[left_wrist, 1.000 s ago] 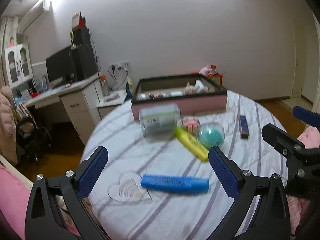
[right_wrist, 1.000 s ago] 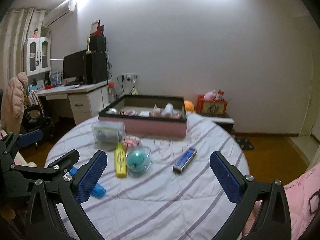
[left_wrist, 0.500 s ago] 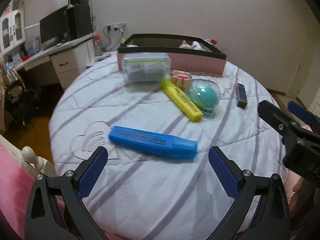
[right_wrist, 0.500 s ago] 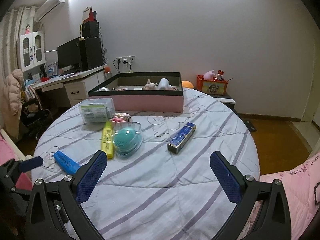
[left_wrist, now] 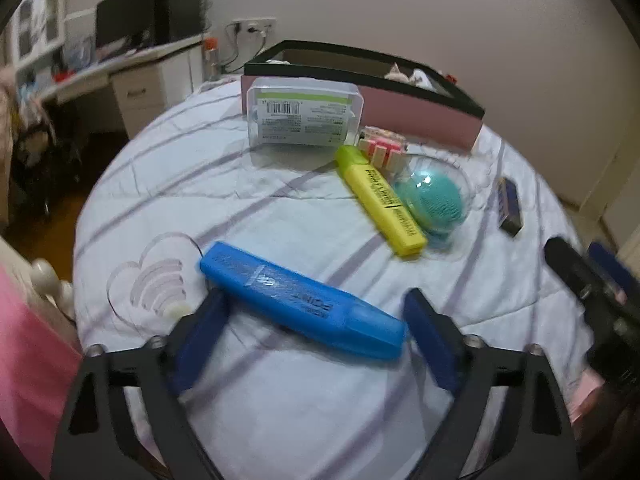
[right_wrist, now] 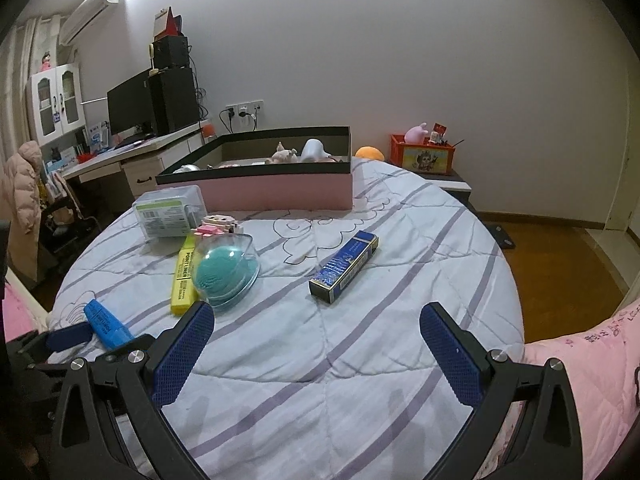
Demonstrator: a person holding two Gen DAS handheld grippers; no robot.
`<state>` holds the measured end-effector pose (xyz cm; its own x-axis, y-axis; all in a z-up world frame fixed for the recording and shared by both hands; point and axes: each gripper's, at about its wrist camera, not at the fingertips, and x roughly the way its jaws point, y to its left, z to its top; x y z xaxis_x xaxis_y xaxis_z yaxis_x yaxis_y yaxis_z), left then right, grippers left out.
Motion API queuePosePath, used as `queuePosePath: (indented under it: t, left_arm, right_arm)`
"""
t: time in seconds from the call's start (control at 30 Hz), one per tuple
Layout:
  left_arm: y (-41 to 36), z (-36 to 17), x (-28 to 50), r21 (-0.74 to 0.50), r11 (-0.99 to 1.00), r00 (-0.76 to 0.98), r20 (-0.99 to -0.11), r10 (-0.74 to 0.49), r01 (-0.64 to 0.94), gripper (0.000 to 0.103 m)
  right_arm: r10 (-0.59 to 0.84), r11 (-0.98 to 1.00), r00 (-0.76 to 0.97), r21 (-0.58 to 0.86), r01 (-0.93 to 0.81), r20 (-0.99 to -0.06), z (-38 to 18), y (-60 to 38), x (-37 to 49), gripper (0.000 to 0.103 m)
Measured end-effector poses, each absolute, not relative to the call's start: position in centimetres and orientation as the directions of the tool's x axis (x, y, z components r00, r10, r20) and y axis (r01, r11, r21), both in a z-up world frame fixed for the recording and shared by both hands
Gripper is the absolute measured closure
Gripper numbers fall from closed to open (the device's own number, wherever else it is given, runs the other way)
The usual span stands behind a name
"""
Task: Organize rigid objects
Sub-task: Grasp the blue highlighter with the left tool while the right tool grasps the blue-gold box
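Observation:
A blue highlighter (left_wrist: 296, 300) lies on the quilted round table (left_wrist: 280, 400). My left gripper (left_wrist: 316, 340) is open, its two fingers on either side of the highlighter, apart from it. The highlighter (right_wrist: 106, 324) and the left gripper (right_wrist: 92, 340) also show in the right wrist view. My right gripper (right_wrist: 316, 356) is open and empty above the table's front. A yellow highlighter (left_wrist: 378, 196), a teal ball in a clear dome (left_wrist: 434, 200), pink clips (left_wrist: 380, 148), a clear plastic case (left_wrist: 302, 114) and a dark blue box (right_wrist: 344, 266) lie mid-table.
A pink box with a black rim (right_wrist: 276, 190) holding small toys stands at the table's far edge. A clear heart-shaped piece (left_wrist: 148, 284) lies left of the blue highlighter. A desk with a monitor (right_wrist: 128, 112) is at the left; pink bedding (right_wrist: 580, 360) at the right.
My left gripper has moved down and forward until its fingers flank the blue highlighter. The right gripper has come closer to the table and tilted down a little.

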<state>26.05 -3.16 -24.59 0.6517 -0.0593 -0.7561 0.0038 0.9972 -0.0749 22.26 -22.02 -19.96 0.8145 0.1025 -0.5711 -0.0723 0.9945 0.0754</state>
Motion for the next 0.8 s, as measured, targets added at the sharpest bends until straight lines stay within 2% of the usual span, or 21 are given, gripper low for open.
queuePosePath:
  t: [0.03, 0.1, 0.23, 0.3, 0.63, 0.73, 0.8]
  left_arm:
    - [-3.1, -24.6, 26.1, -0.046, 0.998, 0.657, -0.751, -0.059, 0.036, 0.03]
    - [-2.9, -24.5, 26.4, 0.005, 0.997, 0.658, -0.752, -0.044, 0.072, 0.043]
    - [-1.5, -24.0, 27.3, -0.004, 0.991, 0.659, -0.747, -0.091, 0.133, 0.062]
    - [-0.6, -24.0, 27.9, -0.005, 0.991, 0.664, -0.741, -0.094, 0.134, 0.066]
    - [0.2, -23.9, 30.9, -0.047, 0.991, 0.653, -0.747, -0.121, 0.129, 0.067]
    - [0.4, -24.0, 31.7, -0.047, 0.991, 0.662, -0.74, -0.117, 0.123, 0.076]
    - [0.4, -24.0, 31.8, -0.045, 0.991, 0.674, -0.729, -0.121, 0.13, 0.076]
  right_arm:
    - [0.105, 0.994, 0.814, 0.077, -0.074, -0.571, -20.0, -22.0, 22.4, 0.0]
    - [0.109, 0.994, 0.814, 0.08, -0.077, -0.57, -20.0, -22.0, 22.7, 0.0]
    - [0.109, 0.994, 0.81, 0.085, -0.073, -0.577, -20.2, -22.1, 23.3, 0.0]
    - [0.106, 0.994, 0.802, 0.086, -0.069, -0.587, -20.4, -22.1, 23.8, 0.0]
    - [0.027, 0.998, 0.76, 0.061, 0.016, -0.649, -20.7, -23.2, 27.1, 0.0]
    - [0.028, 0.997, 0.747, 0.072, 0.026, -0.664, -21.0, -23.8, 28.2, 0.0]
    - [0.039, 0.996, 0.732, 0.085, 0.025, -0.681, -21.2, -24.1, 28.9, 0.0]
